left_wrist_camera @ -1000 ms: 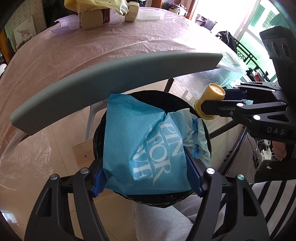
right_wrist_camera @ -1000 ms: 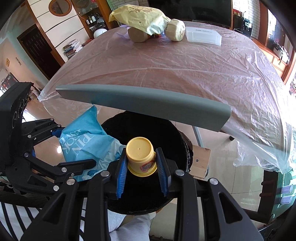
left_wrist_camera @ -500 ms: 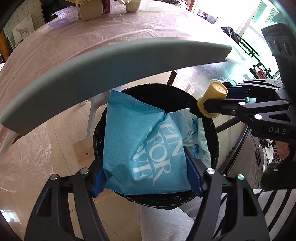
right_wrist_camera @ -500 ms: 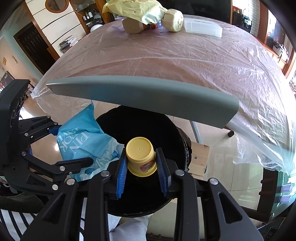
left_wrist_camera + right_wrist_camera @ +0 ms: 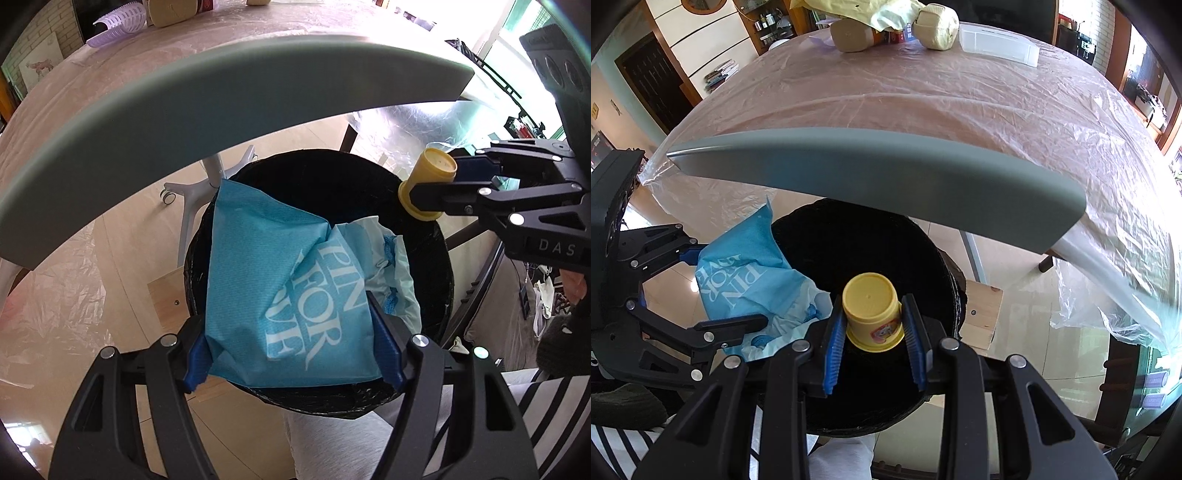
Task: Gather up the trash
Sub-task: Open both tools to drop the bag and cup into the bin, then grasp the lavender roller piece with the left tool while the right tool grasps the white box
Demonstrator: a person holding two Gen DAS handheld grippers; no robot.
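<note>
My left gripper [image 5: 291,347] is shut on a crumpled blue bag with white lettering [image 5: 280,291] and holds it over the mouth of a round bin with a black liner [image 5: 314,166]. My right gripper [image 5: 873,328] is shut on an upturned yellow plastic cup [image 5: 873,314] over the same bin [image 5: 849,240]. The cup [image 5: 428,184] and right gripper show at the right of the left wrist view, above the bin's rim. The blue bag [image 5: 746,280] and left gripper show at the left of the right wrist view.
A grey chair backrest [image 5: 871,173] curves just beyond the bin. Behind it is a table under clear plastic sheeting [image 5: 923,85], with a yellow bag, beige packs and a white box [image 5: 997,44] at its far end. A wooden block [image 5: 982,314] lies on the floor.
Both grippers have moved lower and closer over the bin, so the chair backrest looms larger. Both still hold their loads.
</note>
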